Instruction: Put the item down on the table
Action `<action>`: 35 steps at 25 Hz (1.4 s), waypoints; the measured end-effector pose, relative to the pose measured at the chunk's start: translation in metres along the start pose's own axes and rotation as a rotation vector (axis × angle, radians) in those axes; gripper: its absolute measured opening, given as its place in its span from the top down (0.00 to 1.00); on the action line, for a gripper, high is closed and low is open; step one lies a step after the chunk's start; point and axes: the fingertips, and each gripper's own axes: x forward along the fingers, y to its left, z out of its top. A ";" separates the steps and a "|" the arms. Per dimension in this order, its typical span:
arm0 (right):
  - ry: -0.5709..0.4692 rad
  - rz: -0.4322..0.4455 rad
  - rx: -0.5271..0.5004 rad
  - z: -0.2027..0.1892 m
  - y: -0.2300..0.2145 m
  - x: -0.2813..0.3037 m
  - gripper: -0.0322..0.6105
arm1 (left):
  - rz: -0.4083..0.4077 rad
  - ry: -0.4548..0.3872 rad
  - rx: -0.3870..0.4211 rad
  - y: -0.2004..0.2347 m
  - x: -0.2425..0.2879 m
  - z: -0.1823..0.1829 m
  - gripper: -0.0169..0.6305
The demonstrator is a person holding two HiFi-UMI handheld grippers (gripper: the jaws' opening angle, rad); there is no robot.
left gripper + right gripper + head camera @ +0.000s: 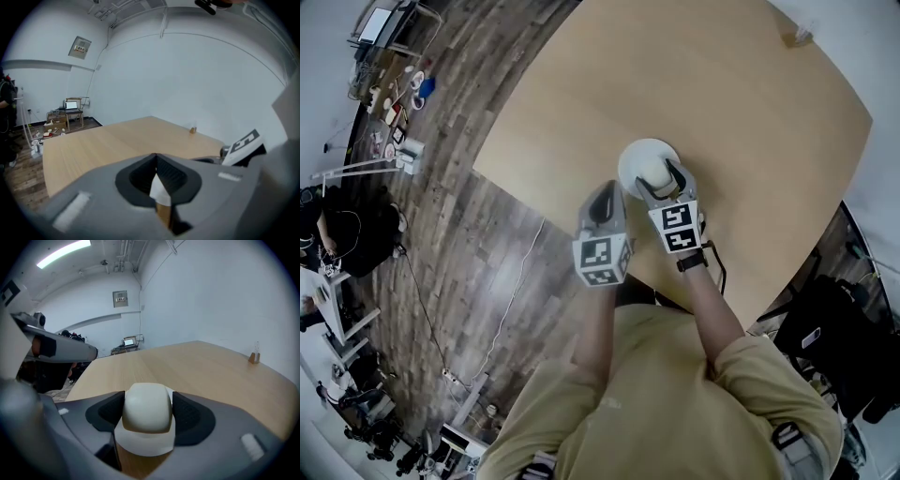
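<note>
The rounded item [146,408] between the right gripper's [147,405] black ribbed pads [190,416] is glossy cream, with a plain white disc [140,446] under it. The right gripper and the left gripper [605,199] are matt grey, and their marker cubes [678,228] carry black-and-white squares. Beneath both, the bench [722,94] is pale tan wood grain.

Lay open over most of the table [750,112], side edges included. Crowded at the near edge by left gripper [606,190], right gripper [660,174], white domed item [636,157]; small stand [797,36] by the far edge.

Table [750,103] pale wood, smooth, matt. Item [146,411] smooth, matt, ceramic-looking. Floor [478,234] dark wood planks.
</note>
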 end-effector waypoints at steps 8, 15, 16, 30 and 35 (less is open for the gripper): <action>0.074 -0.001 -0.046 -0.013 0.000 0.035 0.46 | 0.003 0.032 -0.018 0.014 0.008 -0.010 0.97; 0.110 -0.033 -0.061 -0.019 -0.002 0.040 0.40 | 0.007 0.026 -0.020 0.016 0.007 -0.008 0.97; 0.100 -0.032 -0.058 -0.016 -0.002 0.037 0.40 | 0.009 0.023 -0.020 0.015 0.005 -0.007 0.97; -0.102 -0.051 0.065 0.013 -0.010 -0.073 0.49 | 0.013 -0.083 0.042 -0.030 -0.049 0.023 0.97; -0.210 -0.054 0.088 0.036 -0.010 -0.131 0.58 | 0.011 -0.140 0.074 -0.062 -0.079 0.041 0.97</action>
